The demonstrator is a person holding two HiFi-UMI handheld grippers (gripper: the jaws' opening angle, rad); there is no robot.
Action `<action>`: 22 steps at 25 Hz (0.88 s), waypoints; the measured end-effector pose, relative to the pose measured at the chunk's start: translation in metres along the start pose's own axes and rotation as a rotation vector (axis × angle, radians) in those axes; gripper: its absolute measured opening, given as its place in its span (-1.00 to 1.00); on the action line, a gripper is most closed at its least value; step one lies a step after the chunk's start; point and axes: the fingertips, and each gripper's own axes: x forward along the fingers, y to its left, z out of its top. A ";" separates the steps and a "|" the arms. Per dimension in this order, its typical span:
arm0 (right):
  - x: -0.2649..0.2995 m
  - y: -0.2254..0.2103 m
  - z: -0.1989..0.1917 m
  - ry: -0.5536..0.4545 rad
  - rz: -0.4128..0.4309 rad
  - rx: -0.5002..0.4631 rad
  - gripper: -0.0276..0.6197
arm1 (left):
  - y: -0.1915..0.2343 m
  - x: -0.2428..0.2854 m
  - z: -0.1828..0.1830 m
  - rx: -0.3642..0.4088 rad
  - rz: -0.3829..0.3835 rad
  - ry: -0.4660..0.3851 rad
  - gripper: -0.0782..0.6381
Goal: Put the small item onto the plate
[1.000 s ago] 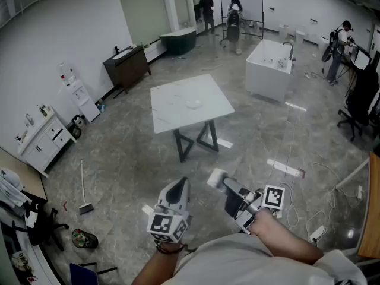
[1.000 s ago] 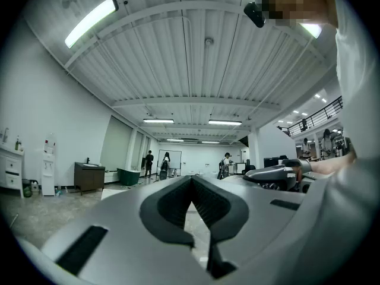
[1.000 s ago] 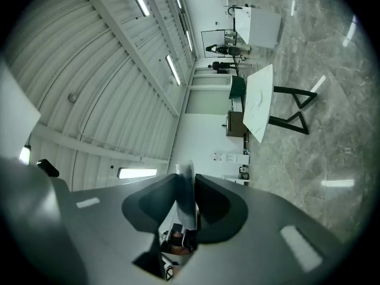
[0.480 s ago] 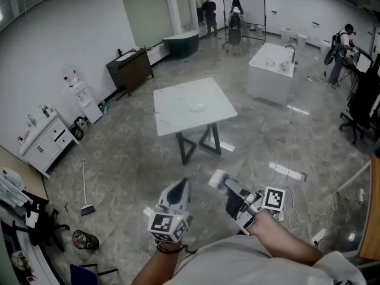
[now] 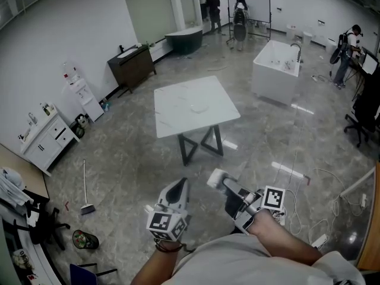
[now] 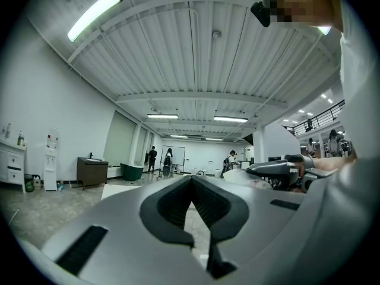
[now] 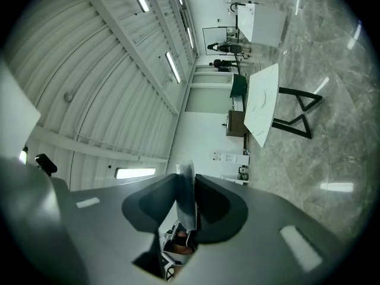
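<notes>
A white square table (image 5: 196,107) stands on the grey floor ahead, and a pale plate (image 5: 199,107) lies near its middle. My right gripper (image 5: 215,179) is held in the air well short of the table, shut on a small thin pale item (image 5: 217,177). In the right gripper view the item (image 7: 186,200) stands edge-on between the dark pads, with the table (image 7: 262,108) far off. My left gripper (image 5: 180,184) hovers beside the right one, shut and holding nothing. In the left gripper view its pads meet at the tip (image 6: 191,180).
A white bathtub (image 5: 276,70) stands right of the table, a dark cabinet (image 5: 132,67) and a white cabinet (image 5: 44,138) along the left wall. A broom (image 5: 85,189) and cables (image 5: 297,209) lie on the floor. People (image 5: 240,13) stand at the back.
The table and the room have drifted slightly nearer and rightward in the head view. Both grippers keep their places in the picture, the right still shut on the item.
</notes>
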 end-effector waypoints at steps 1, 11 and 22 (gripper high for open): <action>0.006 -0.001 0.009 0.002 0.005 0.001 -0.62 | 0.003 0.010 0.001 -0.001 0.003 0.002 -0.76; 0.041 -0.037 0.140 0.031 0.004 -0.001 -0.62 | 0.016 0.145 -0.001 0.016 0.056 0.003 -0.76; 0.071 -0.073 0.267 0.110 -0.008 0.021 -0.62 | 0.026 0.270 -0.011 0.005 0.123 0.016 -0.76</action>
